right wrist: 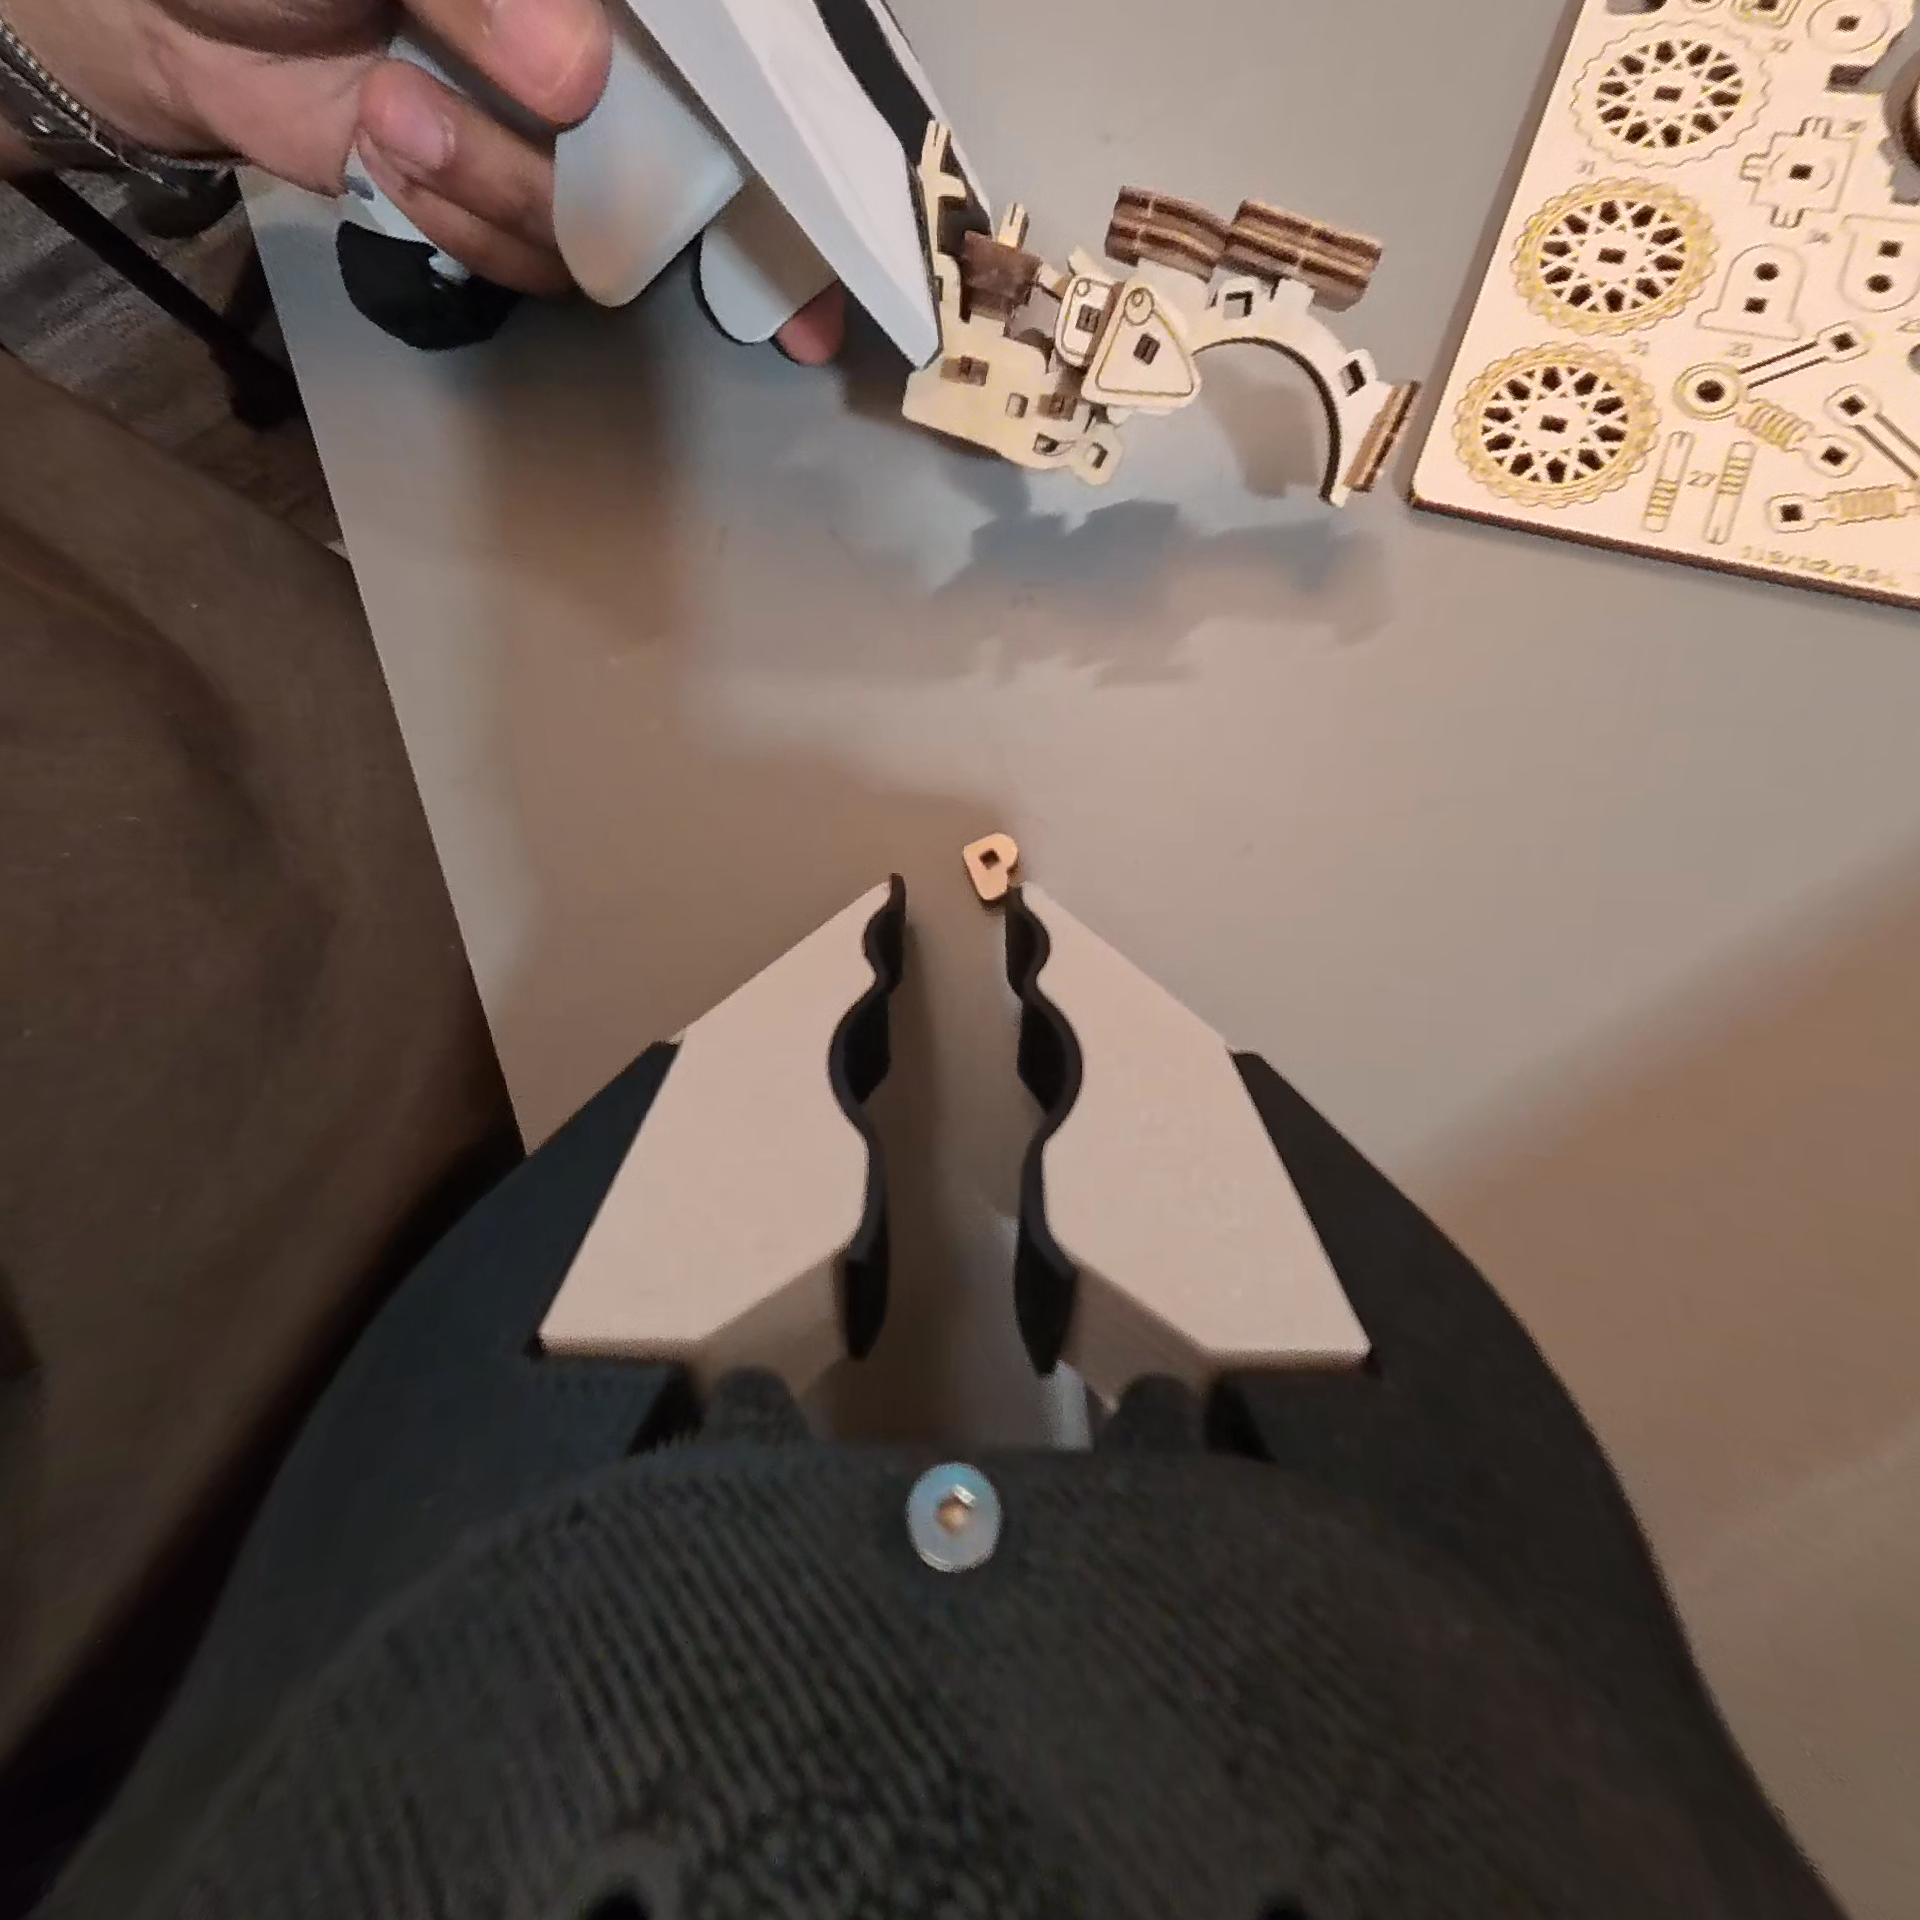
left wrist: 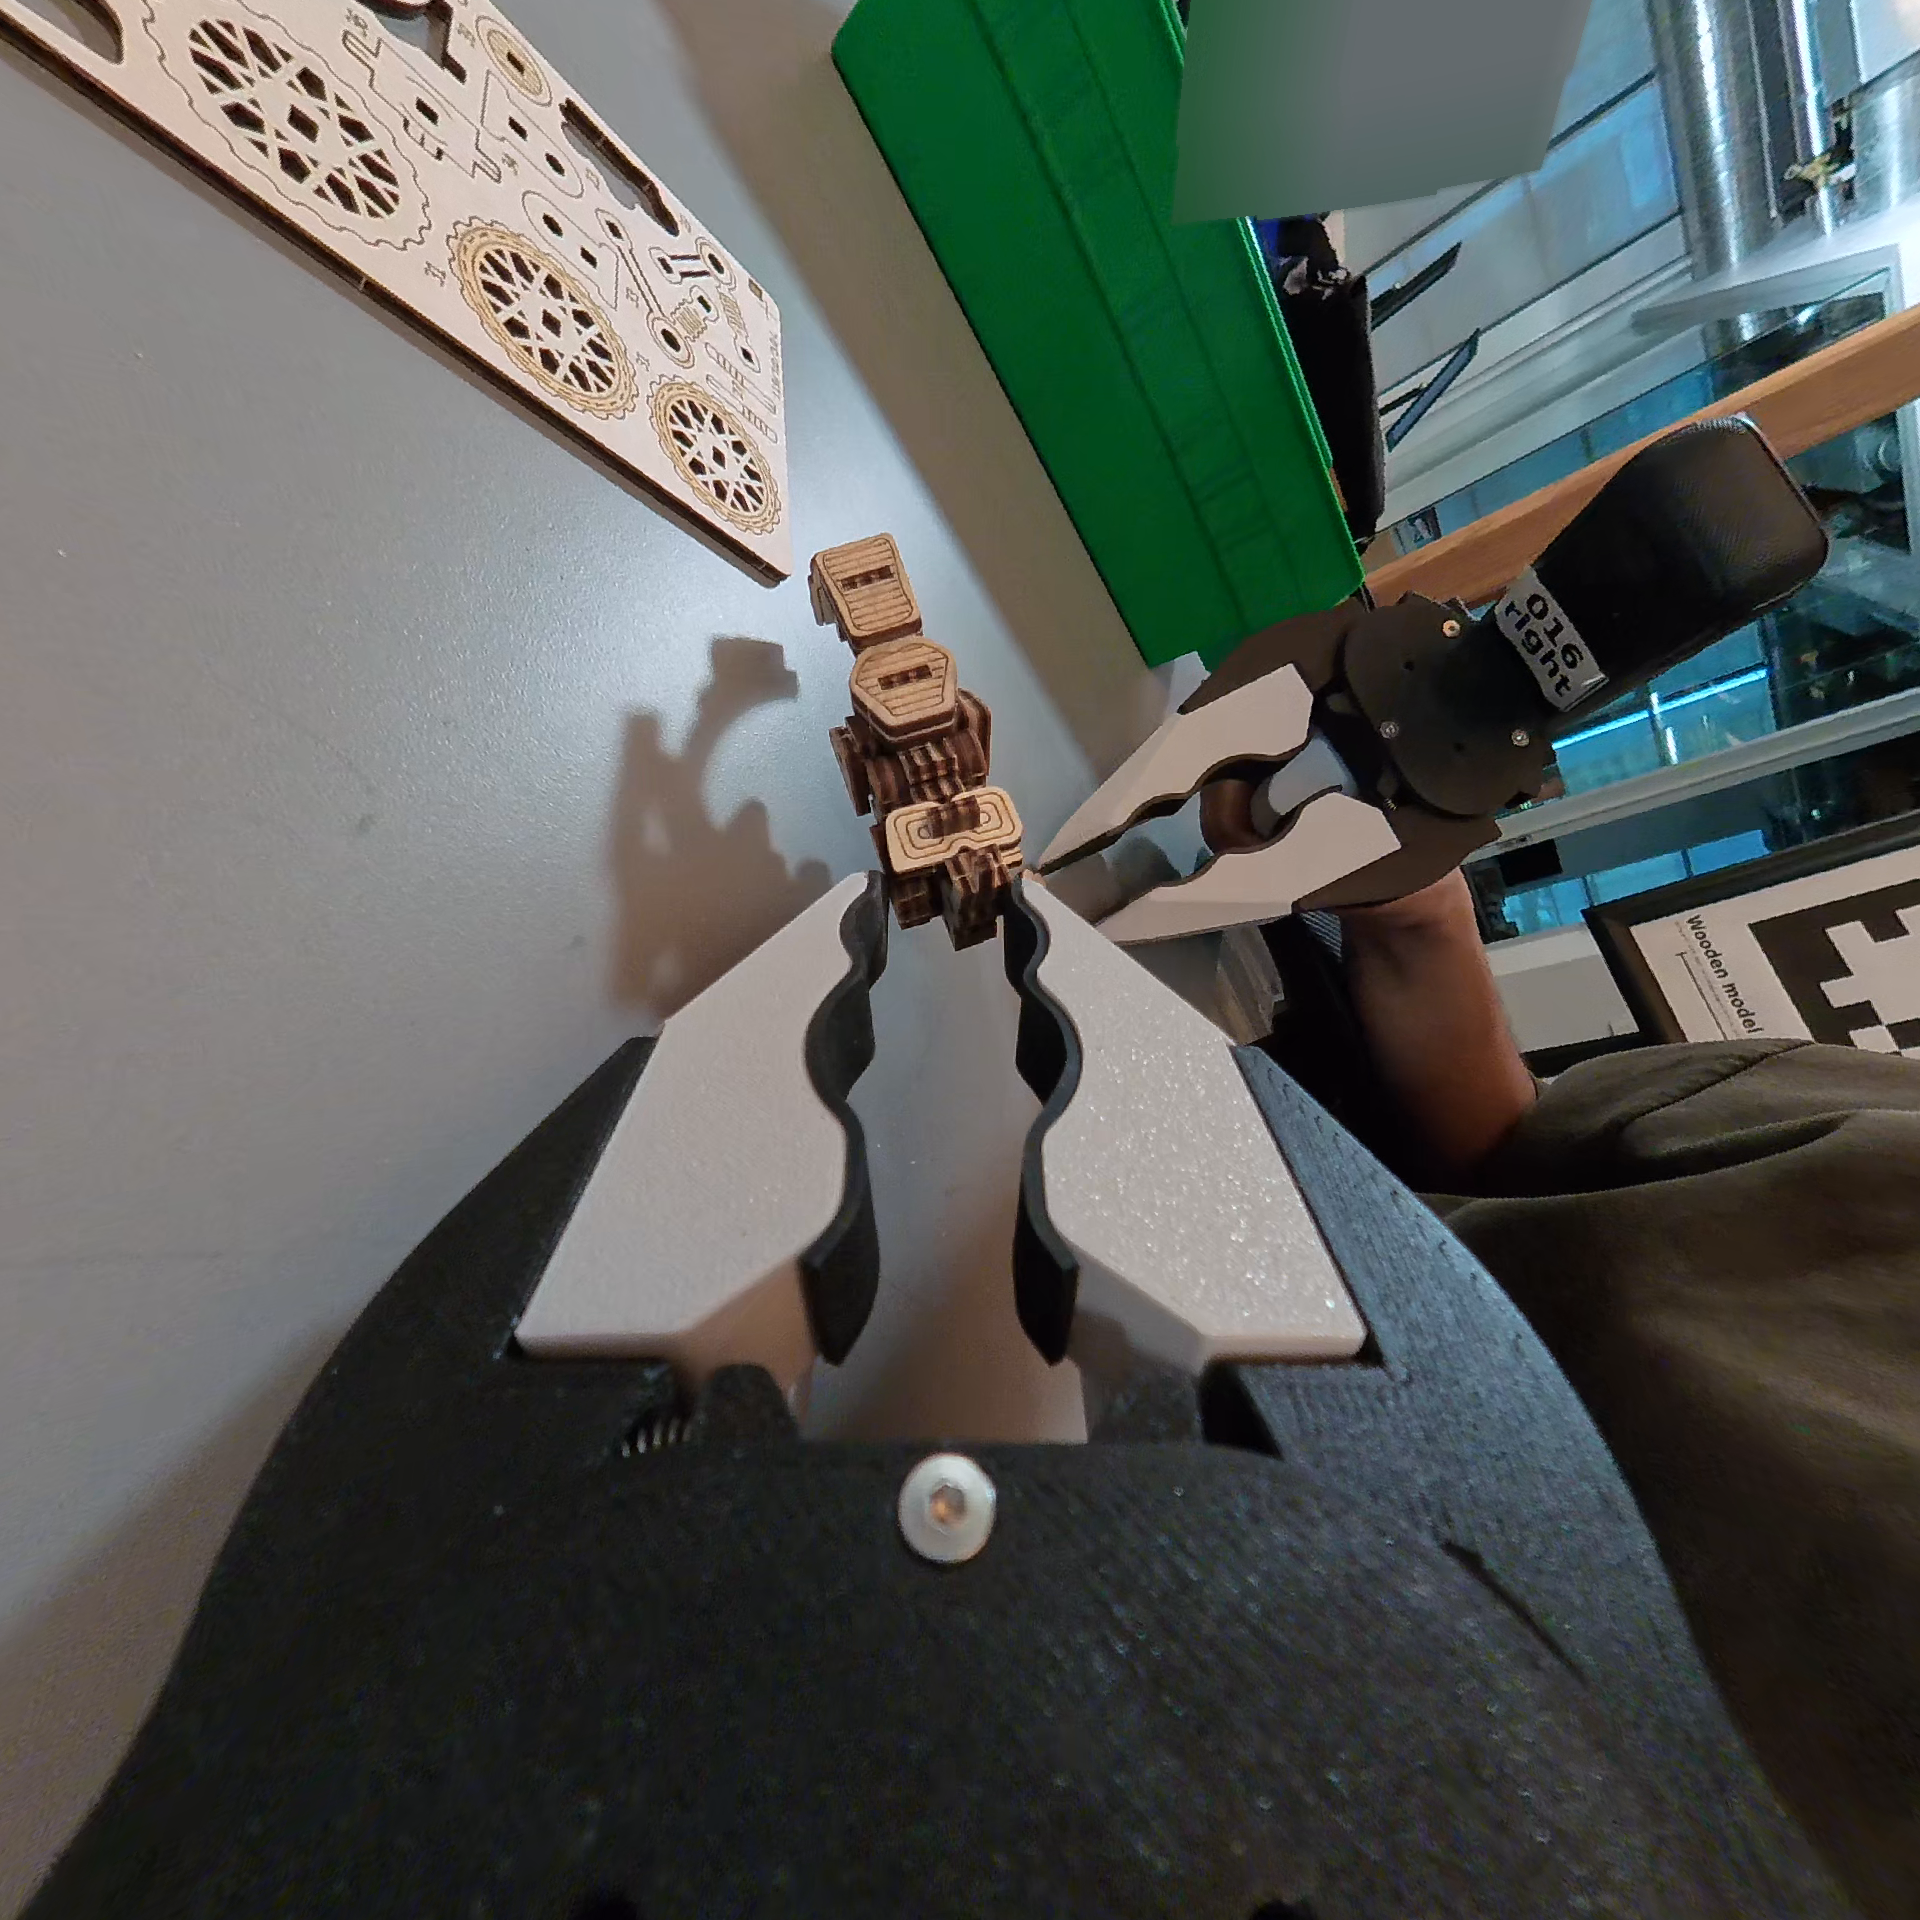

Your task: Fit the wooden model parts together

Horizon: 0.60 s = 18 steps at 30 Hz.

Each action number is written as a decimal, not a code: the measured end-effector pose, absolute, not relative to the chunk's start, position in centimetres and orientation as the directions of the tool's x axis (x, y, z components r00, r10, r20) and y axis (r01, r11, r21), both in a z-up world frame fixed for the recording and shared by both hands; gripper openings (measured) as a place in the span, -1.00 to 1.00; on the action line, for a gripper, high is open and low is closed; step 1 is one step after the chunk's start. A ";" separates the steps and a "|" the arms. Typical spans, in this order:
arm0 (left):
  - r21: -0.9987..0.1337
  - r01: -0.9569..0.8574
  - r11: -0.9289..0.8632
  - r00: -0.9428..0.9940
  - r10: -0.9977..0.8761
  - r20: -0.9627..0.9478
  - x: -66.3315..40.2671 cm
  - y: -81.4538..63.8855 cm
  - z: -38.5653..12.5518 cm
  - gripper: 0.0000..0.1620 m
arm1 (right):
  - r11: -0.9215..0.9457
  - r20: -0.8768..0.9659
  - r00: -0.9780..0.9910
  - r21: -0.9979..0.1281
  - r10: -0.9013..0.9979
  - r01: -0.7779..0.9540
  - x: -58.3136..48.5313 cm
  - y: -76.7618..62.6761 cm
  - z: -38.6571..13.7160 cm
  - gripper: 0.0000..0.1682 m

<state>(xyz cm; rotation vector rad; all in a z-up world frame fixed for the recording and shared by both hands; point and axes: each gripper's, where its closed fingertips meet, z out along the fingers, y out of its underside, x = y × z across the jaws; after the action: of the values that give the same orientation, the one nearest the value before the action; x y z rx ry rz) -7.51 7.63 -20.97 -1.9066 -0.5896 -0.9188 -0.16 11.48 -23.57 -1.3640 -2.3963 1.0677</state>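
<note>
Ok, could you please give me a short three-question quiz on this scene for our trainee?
1. True or false: the right gripper grips the small wooden piece.
2. Which gripper holds the partly built model? A left, B right, C neither.
3. Fill in: the parts sheet holds several spoked ____.
Key: 1 false, its jaws stand open and the piece lies just past them; 2 A, the left gripper; 3 wheels.

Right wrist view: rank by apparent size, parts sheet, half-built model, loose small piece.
1. half-built model, near-tie with
2. parts sheet, cropped by the frame edge, so its true extent is unsure
3. loose small piece, clearly smallest
</note>
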 end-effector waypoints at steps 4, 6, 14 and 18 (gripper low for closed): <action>-0.524 0.709 -0.472 0.607 0.030 0.794 -7.5 7.6 -21.0 -0.75 | 0.329 -0.141 -0.551 -0.671 0.823 0.664 -0.6 11.9 -23.6 -0.80; -0.524 0.709 -0.472 0.606 0.030 0.795 -7.5 7.6 -21.0 -0.75 | 0.330 -0.131 -0.551 -0.680 0.824 0.655 -0.8 11.7 -23.6 -0.81; -0.523 0.710 -0.472 0.606 0.031 0.795 -7.5 7.6 -21.0 -0.75 | 0.334 -0.112 -0.541 -0.679 0.833 0.654 -1.3 11.5 -23.7 -0.90; -0.521 0.723 -0.454 0.598 0.032 0.801 -7.6 7.7 -20.8 -0.75 | 0.221 -0.144 -0.483 -0.753 0.864 0.620 -2.8 11.0 -22.0 -0.91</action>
<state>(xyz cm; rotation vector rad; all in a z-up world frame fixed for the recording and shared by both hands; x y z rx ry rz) -7.60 7.73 -20.79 -1.8850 -0.6063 -0.9221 -2.81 11.02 -21.95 -1.3876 -2.1946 1.1277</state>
